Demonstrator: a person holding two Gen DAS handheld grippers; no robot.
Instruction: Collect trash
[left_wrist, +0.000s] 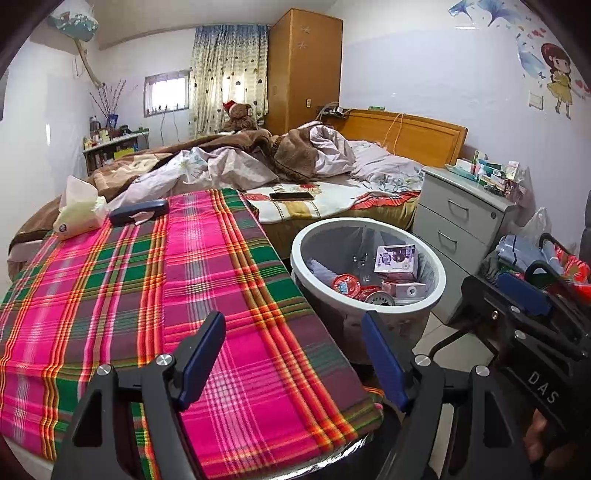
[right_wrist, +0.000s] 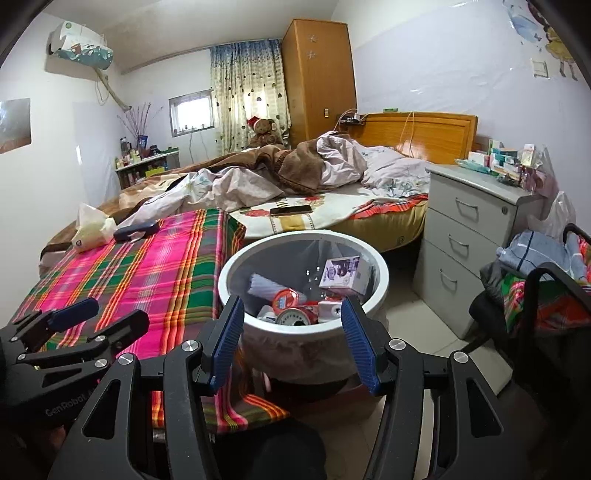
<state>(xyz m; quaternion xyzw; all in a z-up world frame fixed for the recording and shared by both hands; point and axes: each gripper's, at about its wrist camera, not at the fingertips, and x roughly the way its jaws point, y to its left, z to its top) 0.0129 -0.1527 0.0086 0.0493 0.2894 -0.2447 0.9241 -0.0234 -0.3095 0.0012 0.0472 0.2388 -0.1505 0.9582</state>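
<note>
A white-rimmed trash bin (left_wrist: 300, 246) (right_wrist: 226, 274) with a grey liner stands on the floor beside the table. It holds a purple box (left_wrist: 397, 258) (right_wrist: 343, 275), red lids (left_wrist: 345, 285) (right_wrist: 286, 297), a can (right_wrist: 295, 317) and a pink box (left_wrist: 404, 290). My left gripper (left_wrist: 291, 350) (right_wrist: 107, 312) hangs open over the table's near right corner, with nothing between its fingers. Just short of the bin's near rim, my right gripper (right_wrist: 293, 334) (left_wrist: 532, 267) is open and empty too. On the plaid-covered table (left_wrist: 147, 280) (right_wrist: 147, 258) lie a tissue pack (left_wrist: 79, 214) (right_wrist: 90, 229) and a dark blue case (left_wrist: 138, 212) (right_wrist: 135, 229).
An unmade bed (left_wrist: 258, 162) with a phone (left_wrist: 291, 196) (right_wrist: 291, 210) on it lies behind the table and bin. A grey nightstand (left_wrist: 458, 221) (right_wrist: 469, 229) stands right of the bin. At far right a black chair piled with clothes (right_wrist: 535, 291) crowds the floor.
</note>
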